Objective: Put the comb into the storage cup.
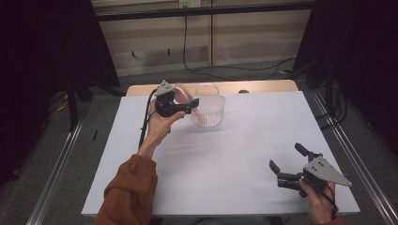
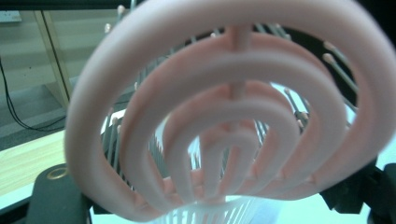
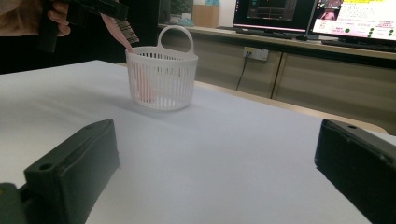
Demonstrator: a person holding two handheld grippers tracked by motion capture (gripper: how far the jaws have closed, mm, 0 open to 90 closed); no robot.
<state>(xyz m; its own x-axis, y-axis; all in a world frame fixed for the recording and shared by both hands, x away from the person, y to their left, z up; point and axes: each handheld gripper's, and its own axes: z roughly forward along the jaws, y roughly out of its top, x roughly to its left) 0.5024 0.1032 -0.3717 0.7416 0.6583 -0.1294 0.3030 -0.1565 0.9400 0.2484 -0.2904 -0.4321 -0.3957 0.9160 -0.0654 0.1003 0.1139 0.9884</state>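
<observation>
The pink hairbrush (image 1: 187, 101) is clenched in the left gripper (image 1: 190, 107), its lower end inside the white basket (image 1: 209, 112) at twelve o'clock on the white table (image 1: 225, 154). The right gripper (image 1: 287, 161) rests released at five o'clock. Monitors (image 3: 317, 18) glow behind.

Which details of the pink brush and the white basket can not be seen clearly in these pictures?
- Pink plastic vented hairbrush: blurred in the left gripper view, too near the lens; its handle is cut off by the bottom edge.
- Brush handle's lower end: in the right gripper view, veiled by the white slatted plastic basket wall.
- Left tool: in the high view, its grip on the brush is too small to judge.
- Basket floor: hidden by its wall.
</observation>
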